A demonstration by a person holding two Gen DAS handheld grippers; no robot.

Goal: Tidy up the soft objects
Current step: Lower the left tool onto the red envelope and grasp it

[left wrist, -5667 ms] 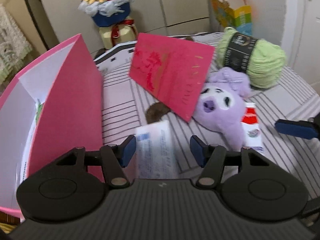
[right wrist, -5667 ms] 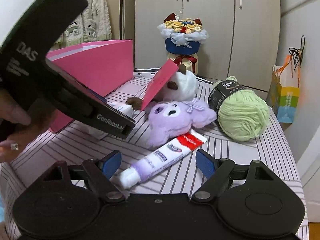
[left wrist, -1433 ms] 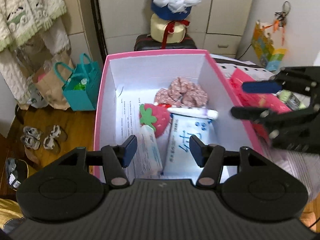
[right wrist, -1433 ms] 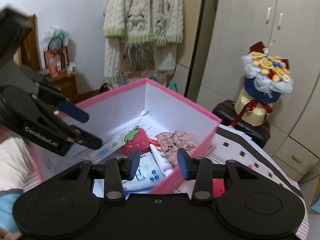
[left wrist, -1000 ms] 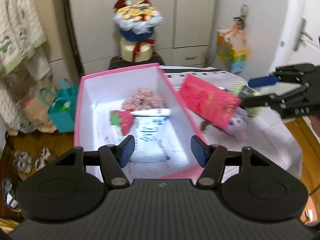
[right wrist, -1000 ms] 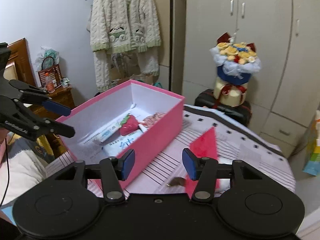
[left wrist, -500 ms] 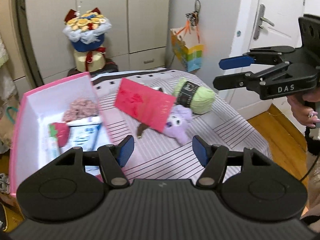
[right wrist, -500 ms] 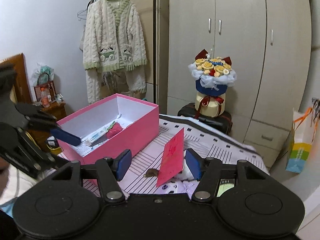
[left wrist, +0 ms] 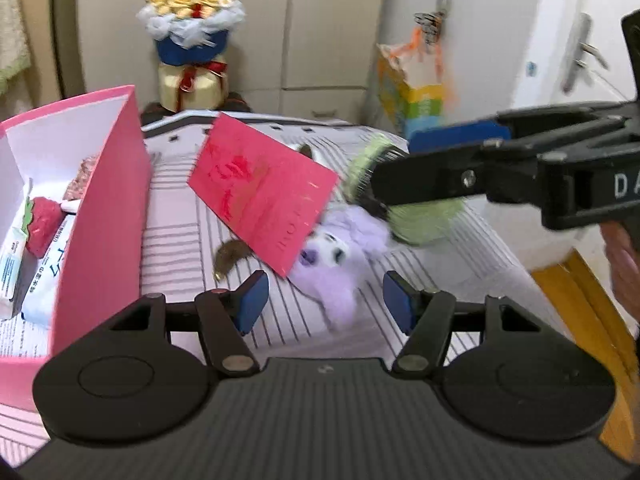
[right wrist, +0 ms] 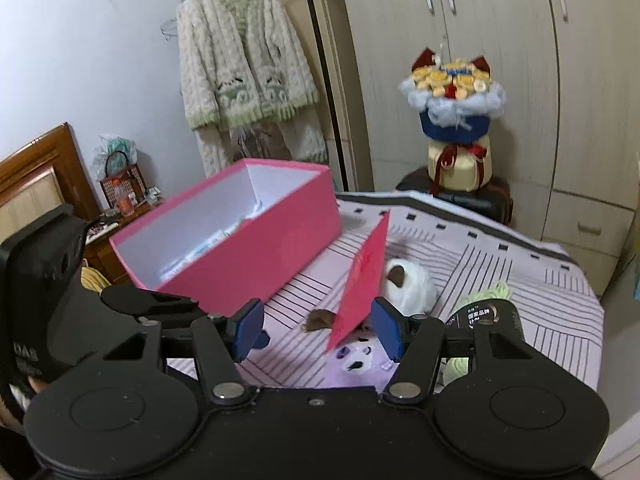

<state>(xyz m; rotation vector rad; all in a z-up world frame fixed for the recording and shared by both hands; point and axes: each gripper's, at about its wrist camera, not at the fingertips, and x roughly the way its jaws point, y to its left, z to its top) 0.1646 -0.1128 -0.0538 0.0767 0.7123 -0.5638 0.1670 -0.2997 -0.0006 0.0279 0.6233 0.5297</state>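
A purple plush toy lies on the striped cloth, half under a tilted red card. It also shows in the right wrist view. A green yarn ball lies behind it, and a white plush sits behind the card. A pink box at left holds a strawberry toy, tubes and a packet. My left gripper is open and empty just in front of the purple plush. My right gripper is open and empty above the plush.
A small brown object lies on the cloth by the card. A flower bouquet stands on a dark case before the wardrobe. A colourful paper bag stands at the right, by a door. A cardigan hangs at the left.
Both grippers have swung away from the pink box and come down toward the purple plush. Both stay open and empty.
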